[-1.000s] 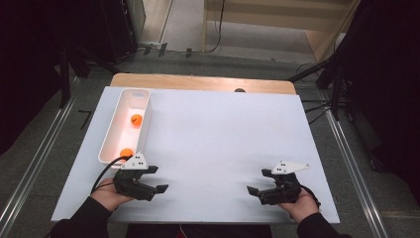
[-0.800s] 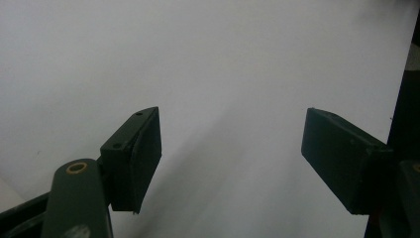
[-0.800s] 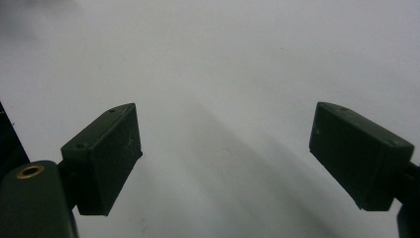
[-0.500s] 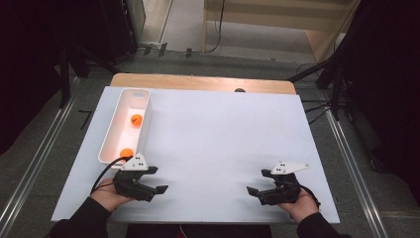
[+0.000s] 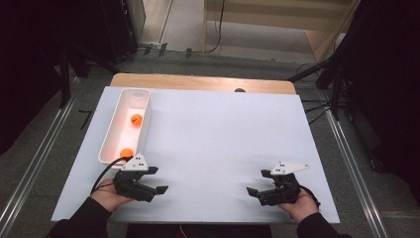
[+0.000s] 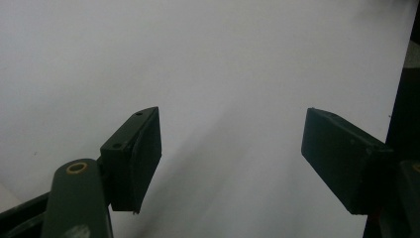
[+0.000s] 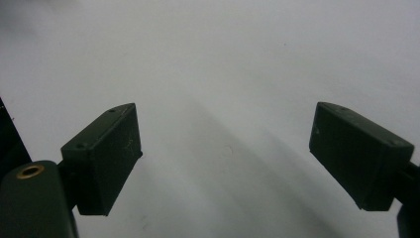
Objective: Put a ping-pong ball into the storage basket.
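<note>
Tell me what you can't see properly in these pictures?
- Nearer orange ball, high view: the white tray's near wall cuts off its lower part.
- Markings on the farther orange ball, high view: too small to read.
- Dark spot at the table's far edge, high view: too small to identify.
- Left tool, high view: the grey plate covers part of its body.

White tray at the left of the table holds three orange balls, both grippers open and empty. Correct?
Not quite: the white tray holds two orange balls, not three, one mid-tray and one at its near end, as the high view shows. The rest stands: the left gripper and right gripper are open with nothing between their jaws.
</note>
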The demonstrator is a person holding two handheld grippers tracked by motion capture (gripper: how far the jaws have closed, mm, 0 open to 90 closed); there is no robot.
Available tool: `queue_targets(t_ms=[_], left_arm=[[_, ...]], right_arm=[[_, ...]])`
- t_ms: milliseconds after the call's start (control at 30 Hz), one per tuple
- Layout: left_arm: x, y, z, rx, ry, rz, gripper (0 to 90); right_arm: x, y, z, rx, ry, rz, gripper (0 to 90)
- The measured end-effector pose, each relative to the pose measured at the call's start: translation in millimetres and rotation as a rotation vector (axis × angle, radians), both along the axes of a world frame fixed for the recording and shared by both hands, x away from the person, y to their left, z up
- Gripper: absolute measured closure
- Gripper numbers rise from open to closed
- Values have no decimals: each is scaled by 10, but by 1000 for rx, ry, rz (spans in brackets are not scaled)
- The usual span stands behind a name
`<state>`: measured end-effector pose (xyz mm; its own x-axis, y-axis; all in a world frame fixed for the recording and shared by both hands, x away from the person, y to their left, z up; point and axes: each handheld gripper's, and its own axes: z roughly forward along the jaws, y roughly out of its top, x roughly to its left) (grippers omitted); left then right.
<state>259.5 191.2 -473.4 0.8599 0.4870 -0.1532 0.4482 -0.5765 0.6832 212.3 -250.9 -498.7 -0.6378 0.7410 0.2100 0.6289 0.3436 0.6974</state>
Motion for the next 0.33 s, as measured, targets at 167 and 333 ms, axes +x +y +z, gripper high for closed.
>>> queue_targets(t_ms=[167,333], left_arm=[[-6,-5,8,-13,4,-3,238],[1,-3,2,-5,6,-3,238]], right_arm=[[-1,2,0,-2,2,-1,112],[-1,4,-7,-3,8,6,113]])
